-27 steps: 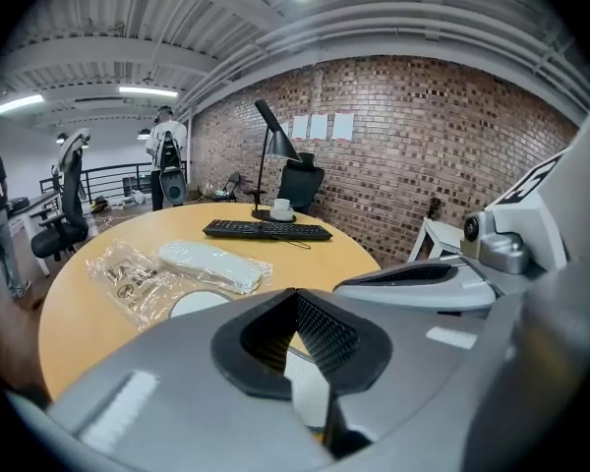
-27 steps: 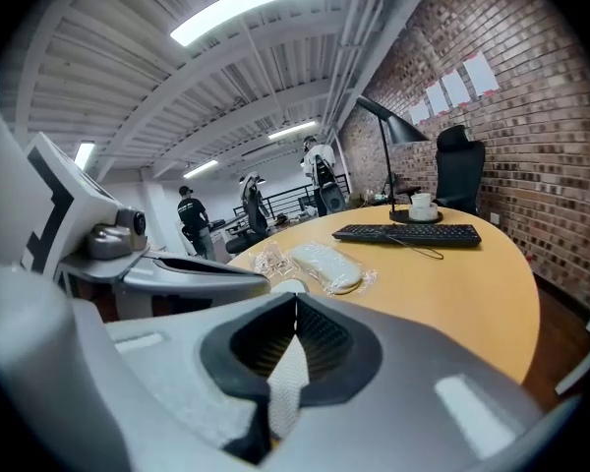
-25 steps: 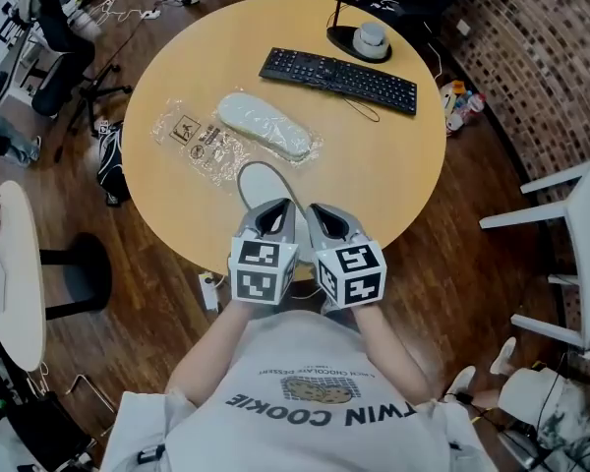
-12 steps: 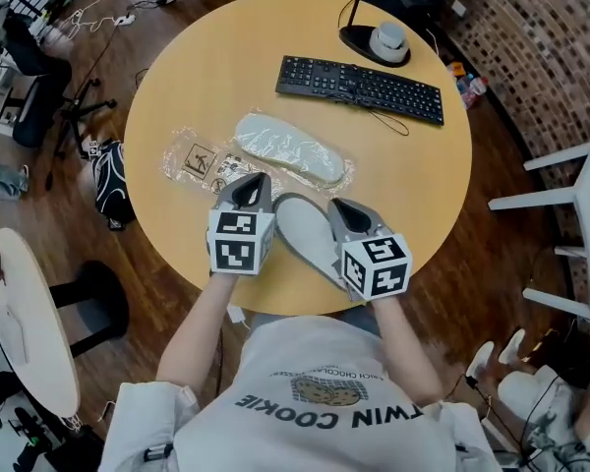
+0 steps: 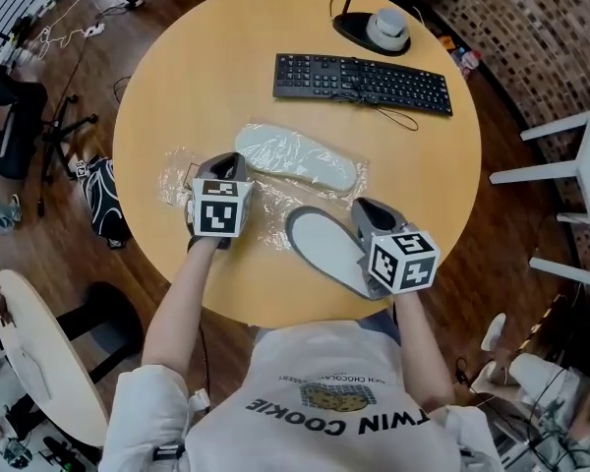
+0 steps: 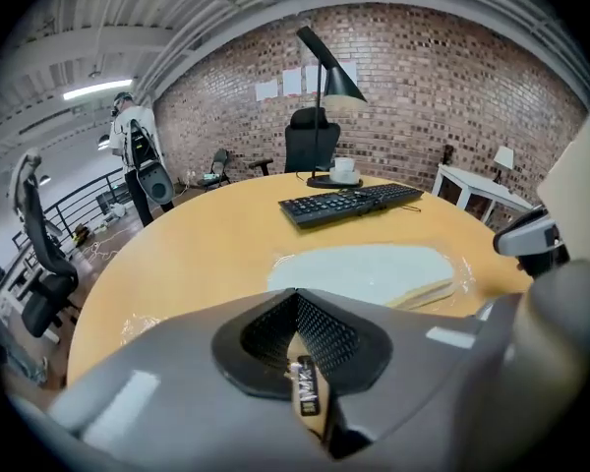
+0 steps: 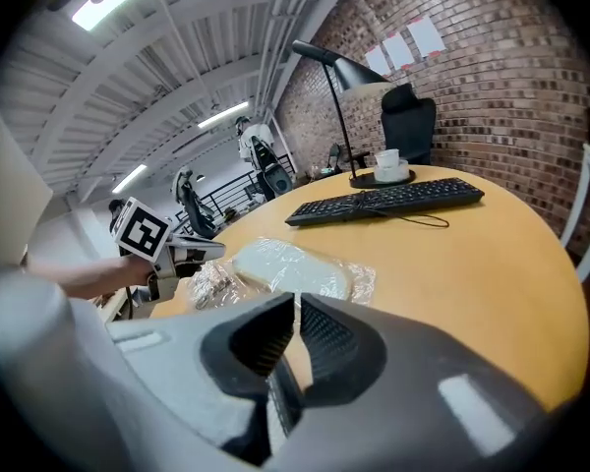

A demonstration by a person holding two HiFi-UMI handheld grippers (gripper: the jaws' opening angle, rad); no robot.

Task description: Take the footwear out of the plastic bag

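One white slipper (image 5: 297, 157) lies sealed in a clear plastic bag (image 5: 182, 183) at the middle of the round wooden table (image 5: 442, 180). A second slipper (image 5: 324, 249), outside the bag, is near the front edge, sole side showing. My right gripper (image 5: 366, 207) is shut on its right end; in the right gripper view that slipper (image 7: 15, 224) fills the left edge. My left gripper (image 5: 226, 160) hovers over the bag's crumpled left part with its jaws shut and nothing seen between them. The bagged slipper (image 6: 364, 268) lies just ahead of it.
A black keyboard (image 5: 362, 82) and a lamp base with a cup (image 5: 372, 29) sit at the table's far side. A white chair (image 5: 570, 170) stands to the right, a small white table (image 5: 20, 352) and a black bag (image 5: 103, 200) on the floor to the left.
The left gripper has left the loose slipper and swung left and forward onto the plastic bag. The right gripper has carried the slipper to the right and lower, toward the front edge.
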